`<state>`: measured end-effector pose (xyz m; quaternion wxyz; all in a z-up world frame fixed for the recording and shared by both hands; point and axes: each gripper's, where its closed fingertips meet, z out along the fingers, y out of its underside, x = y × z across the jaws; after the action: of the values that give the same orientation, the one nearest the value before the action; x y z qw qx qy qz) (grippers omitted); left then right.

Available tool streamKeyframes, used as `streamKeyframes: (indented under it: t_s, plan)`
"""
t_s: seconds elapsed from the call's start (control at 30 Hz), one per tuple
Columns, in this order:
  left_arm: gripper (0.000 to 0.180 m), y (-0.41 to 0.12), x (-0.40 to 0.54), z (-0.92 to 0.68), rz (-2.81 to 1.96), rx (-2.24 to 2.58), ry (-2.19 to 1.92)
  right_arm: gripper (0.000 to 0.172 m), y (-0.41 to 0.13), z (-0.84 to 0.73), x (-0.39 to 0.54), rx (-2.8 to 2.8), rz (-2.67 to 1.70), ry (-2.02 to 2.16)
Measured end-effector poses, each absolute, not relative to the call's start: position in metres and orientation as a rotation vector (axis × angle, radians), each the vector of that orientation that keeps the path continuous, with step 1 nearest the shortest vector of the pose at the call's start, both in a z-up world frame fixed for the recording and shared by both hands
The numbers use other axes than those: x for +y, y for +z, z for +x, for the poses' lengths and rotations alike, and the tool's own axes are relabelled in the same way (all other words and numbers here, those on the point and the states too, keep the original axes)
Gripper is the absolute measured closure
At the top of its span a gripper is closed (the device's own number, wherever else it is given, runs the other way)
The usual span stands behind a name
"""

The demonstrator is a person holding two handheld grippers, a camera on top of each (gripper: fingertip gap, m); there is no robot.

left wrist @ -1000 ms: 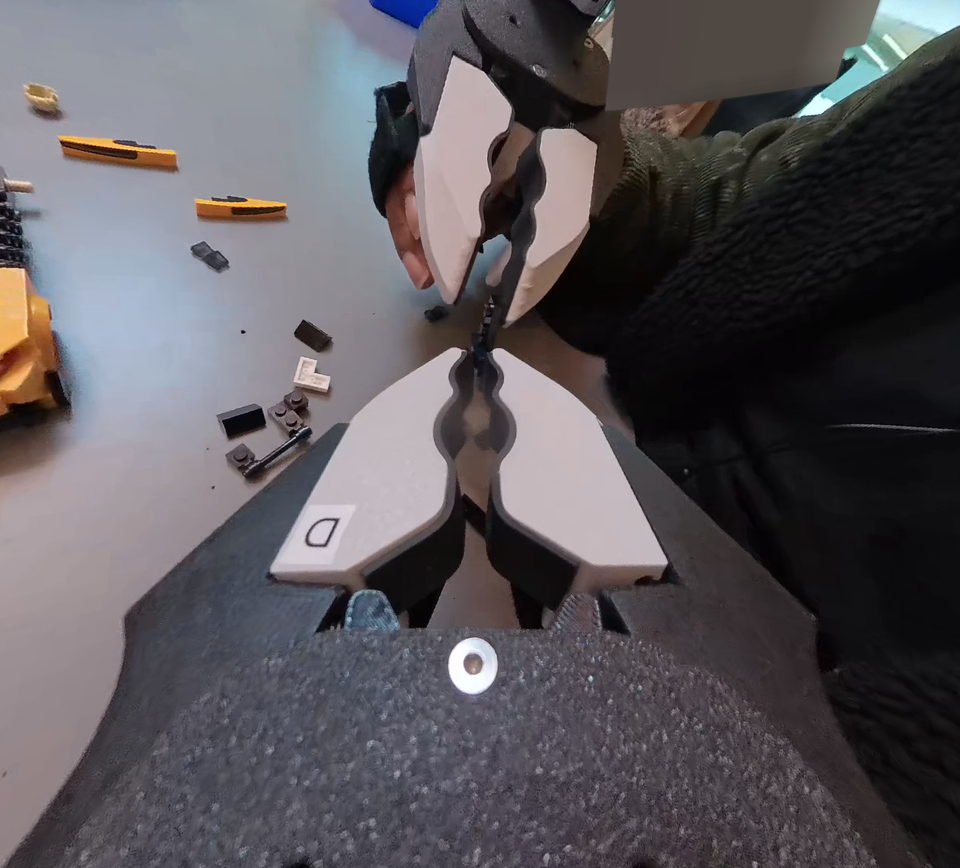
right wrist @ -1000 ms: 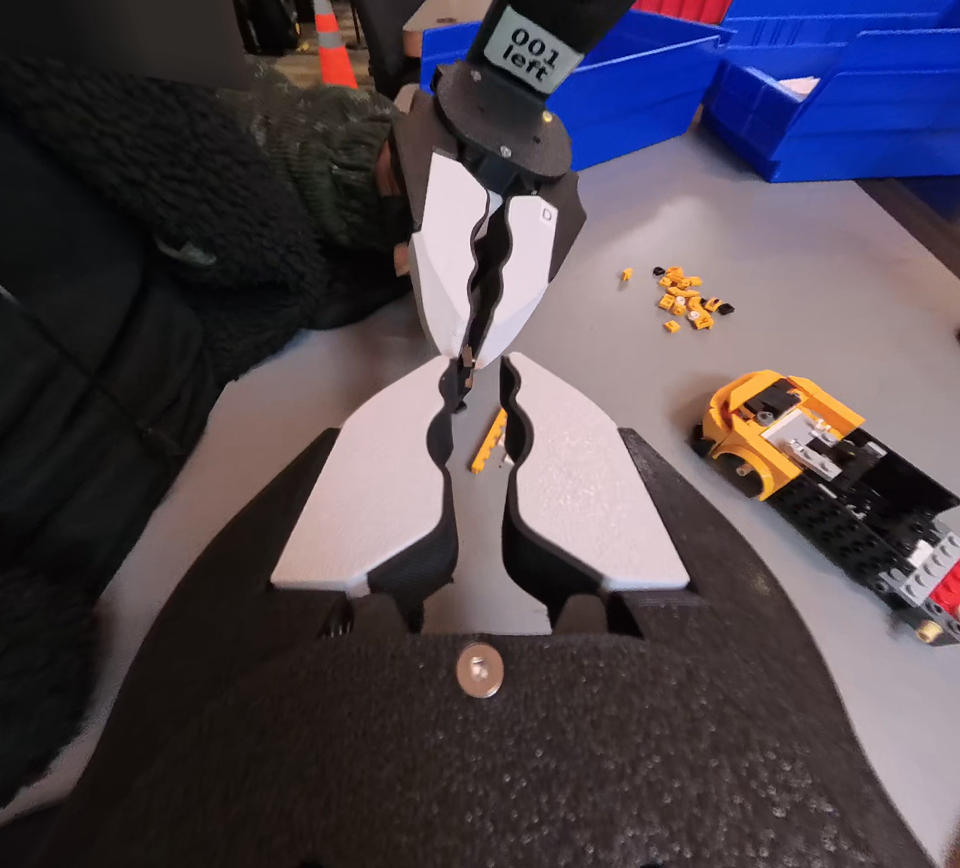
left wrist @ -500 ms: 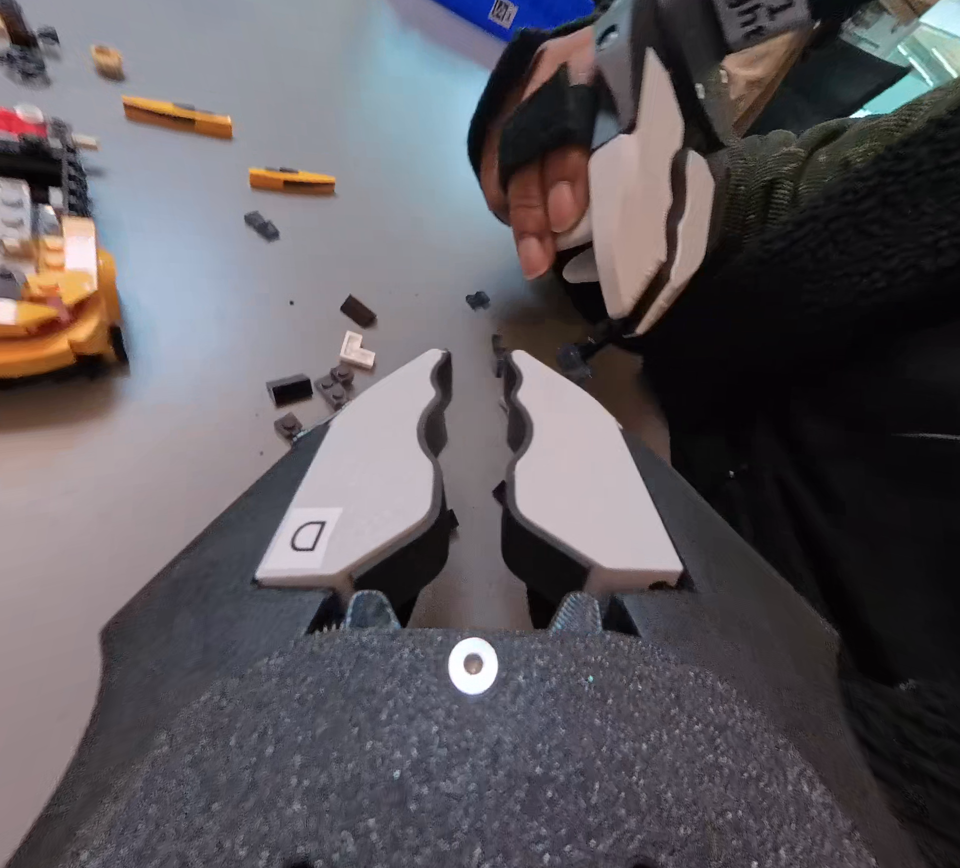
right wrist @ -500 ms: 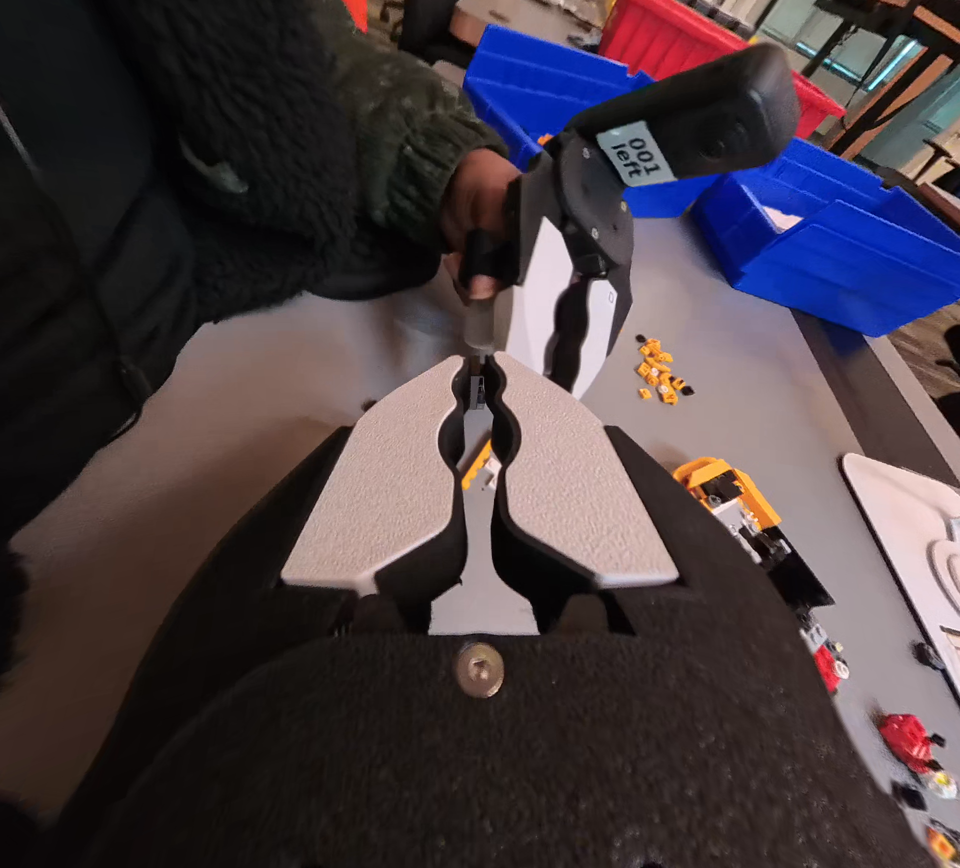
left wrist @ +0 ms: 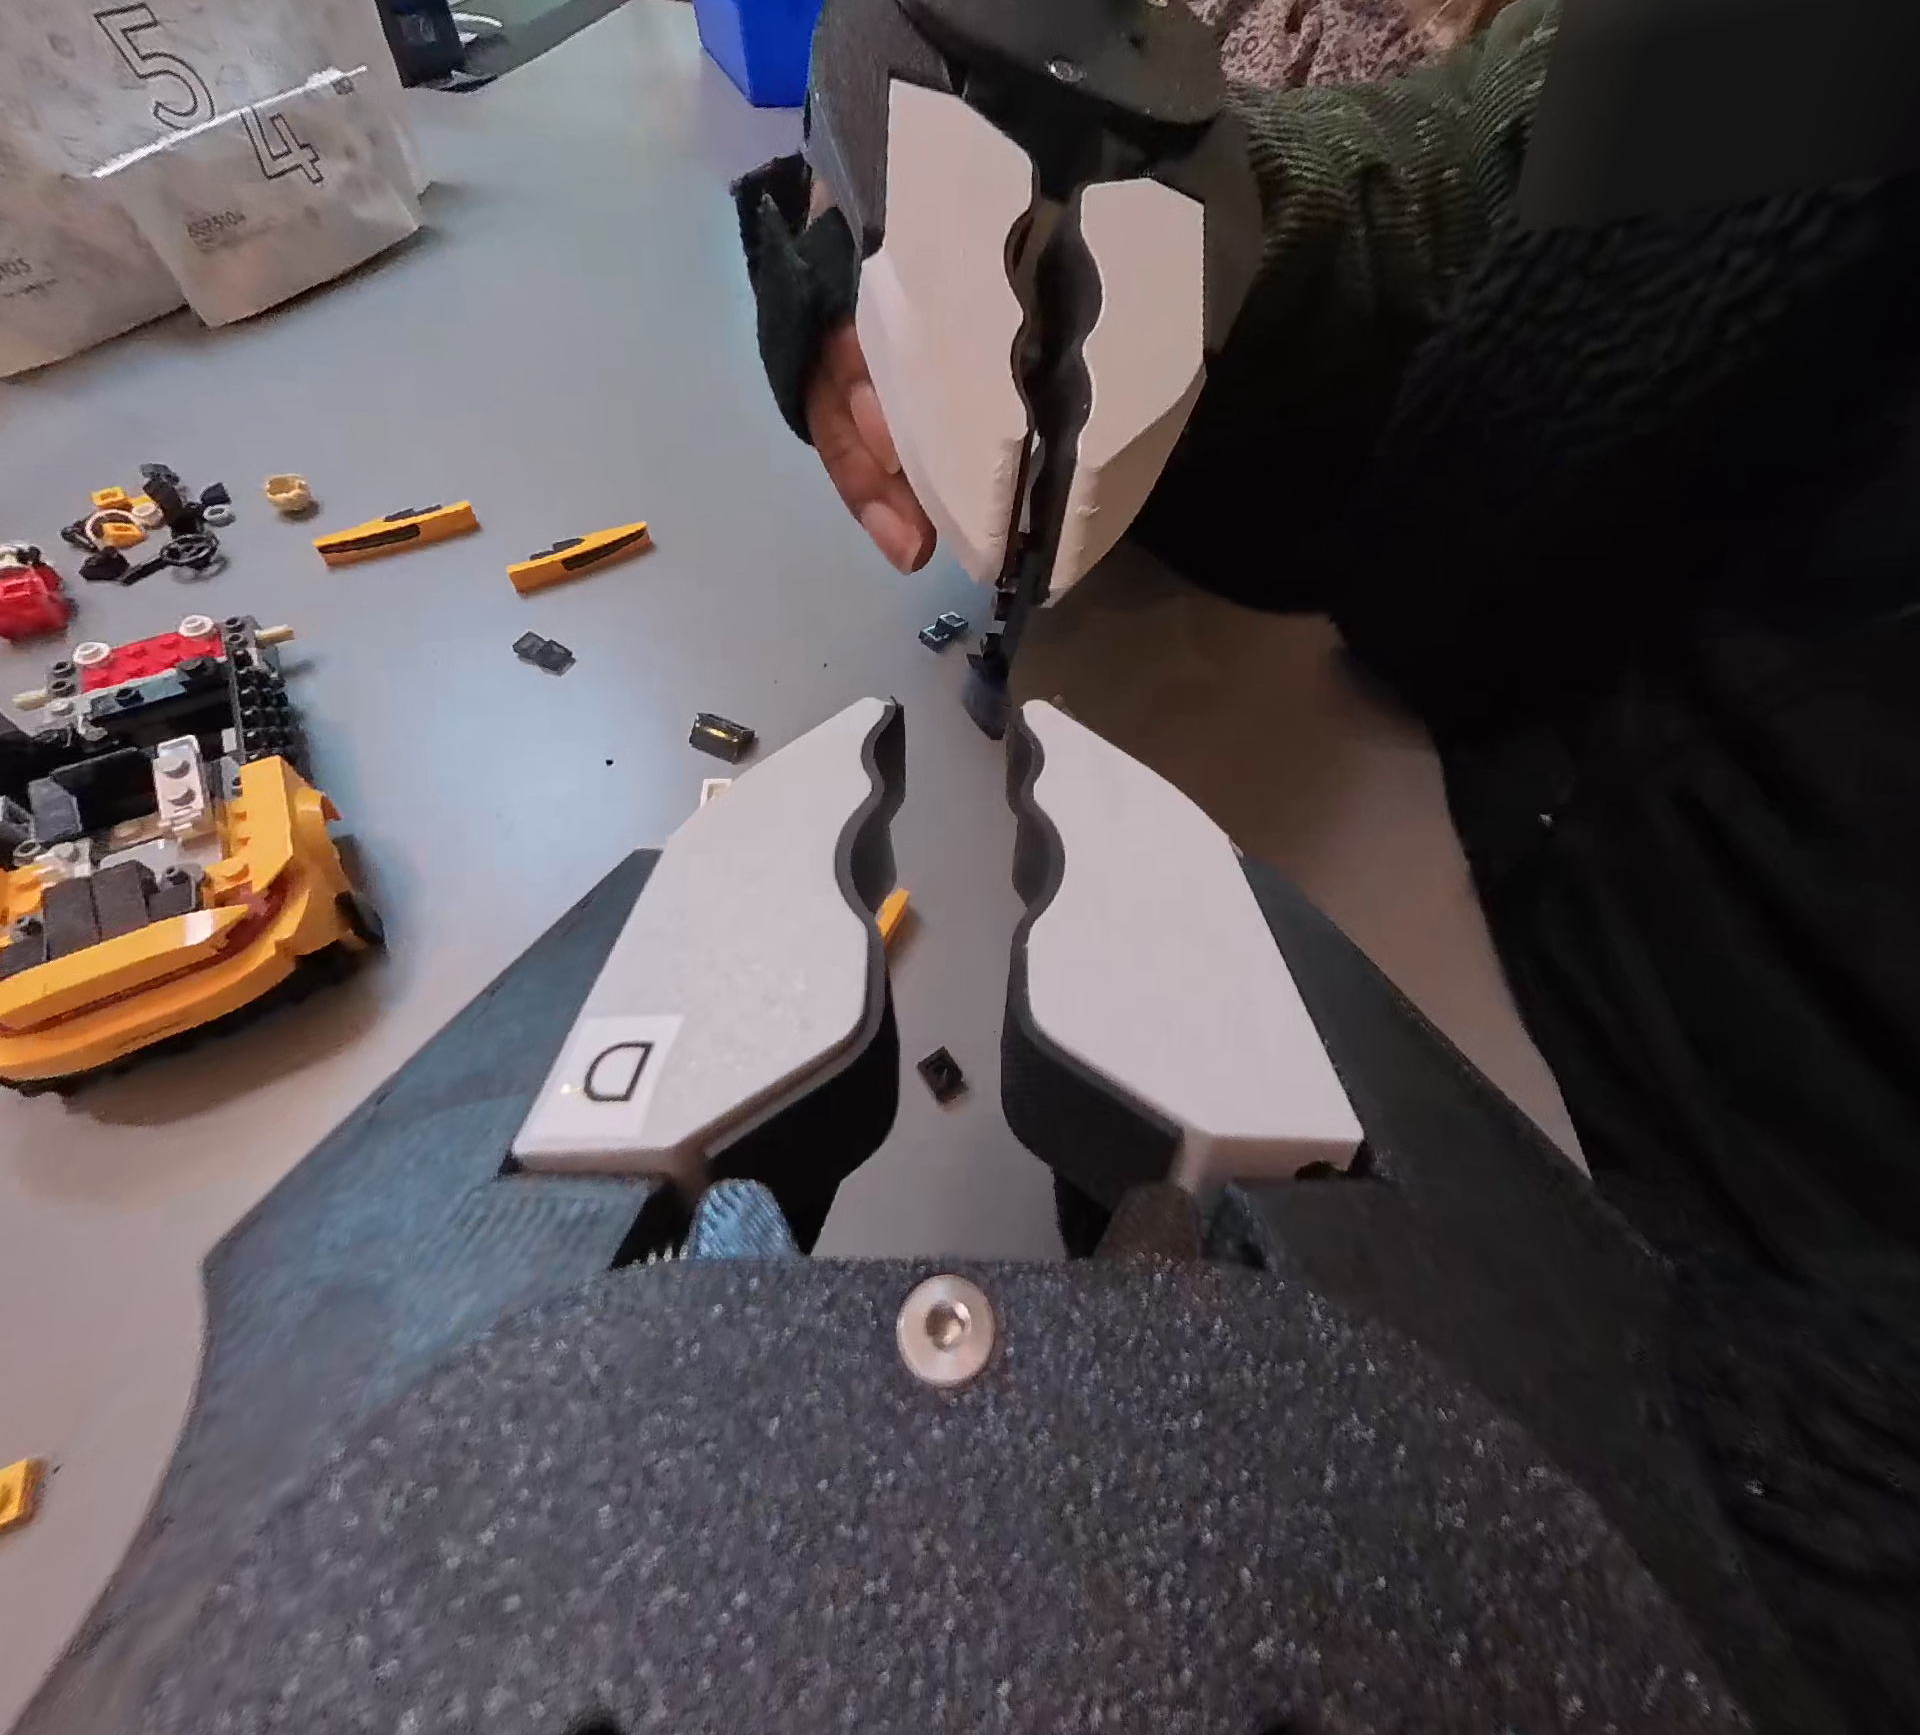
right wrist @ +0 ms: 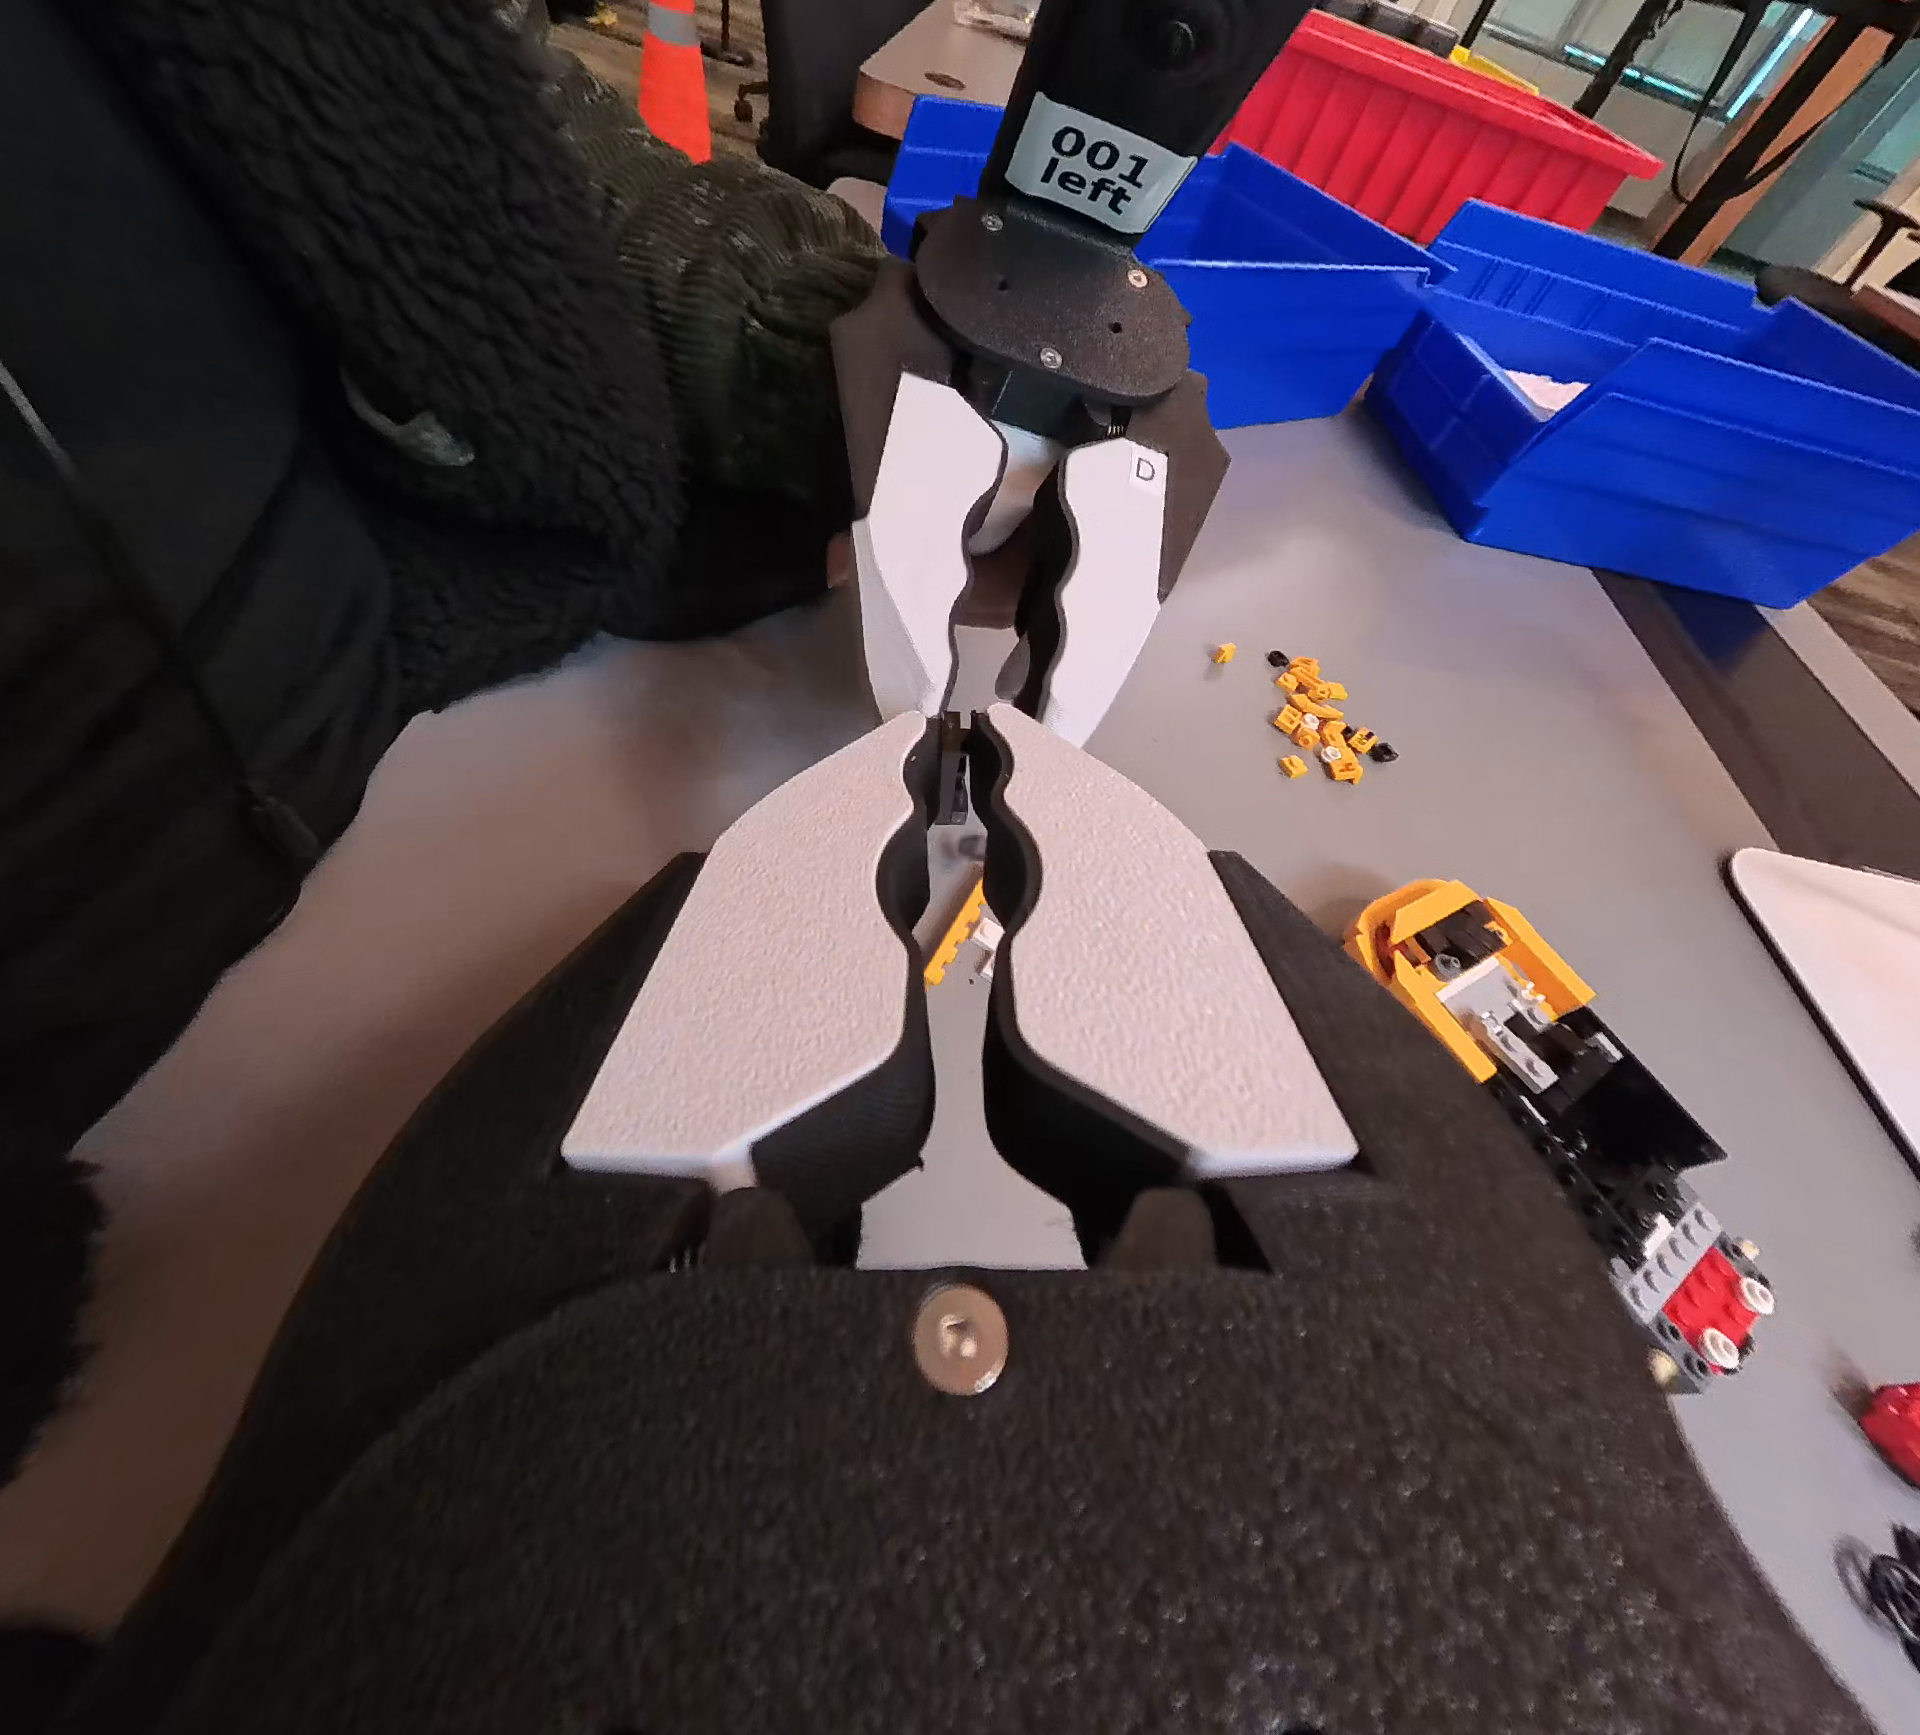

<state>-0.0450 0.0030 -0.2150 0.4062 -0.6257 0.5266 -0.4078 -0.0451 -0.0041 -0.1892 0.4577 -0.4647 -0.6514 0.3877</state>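
Observation:
My right gripper is shut on a small black brick piece, pinched upright between its fingertips above the grey table. In the left wrist view the right gripper points down, and the black piece sticks out below its tips. My left gripper is open with nothing between its pads. Its right fingertip is just beside the lower end of the black piece. The left gripper also shows in the right wrist view, tip to tip with the right one.
A part-built yellow and black brick car stands on the table. Long orange pieces, small black pieces and a heap of small orange pieces lie loose. White paper bags, blue bins and a red bin stand behind. The grippers are tip to tip, or close to it.
A second ago my left gripper pinched the black piece and the right was open around it. The right shut on it, the left opened and let go. The right gripper swung aside and came back.

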Motion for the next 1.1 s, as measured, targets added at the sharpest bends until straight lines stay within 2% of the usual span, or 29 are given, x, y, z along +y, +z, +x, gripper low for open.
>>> streamKeyframes:
  t_s: [0.13, 0.4, 0.63, 0.7, 0.87, 1.03, 1.1]
  plan:
    - [0.175, -0.213, -0.004, -0.042, -1.540, 1.363, -1.023, 0.167, -0.188, -0.045, -0.005, -1.597, -1.145, 0.975]
    - [0.177, -0.220, -0.008, -0.041, -1.727, 1.296, -1.279, 0.167, -0.203, -0.050, -0.042, -1.777, -1.076, 1.075]
    - [0.175, -0.247, 0.040, -0.069, -1.884, 1.185, -0.856, 0.167, -0.207, -0.048, -0.017, -1.719, -1.168, 0.963]
    - [0.164, -0.254, 0.041, -0.070, -1.900, 1.208, -0.830, 0.167, -0.209, -0.045, -0.009, -1.708, -1.192, 0.928]
    - [0.158, -0.256, 0.039, -0.067, -1.878, 1.239, -0.834, 0.167, -0.215, -0.041, 0.006, -1.675, -1.263, 0.885]
    - [0.160, -0.252, 0.046, -0.073, -1.865, 1.185, -0.832, 0.167, -0.219, -0.041, 0.012, -1.651, -1.286, 0.866]
    - [0.166, -0.255, 0.053, -0.079, -1.887, 1.170, -0.773, 0.167, -0.219, -0.041, 0.017, -1.637, -1.297, 0.842]
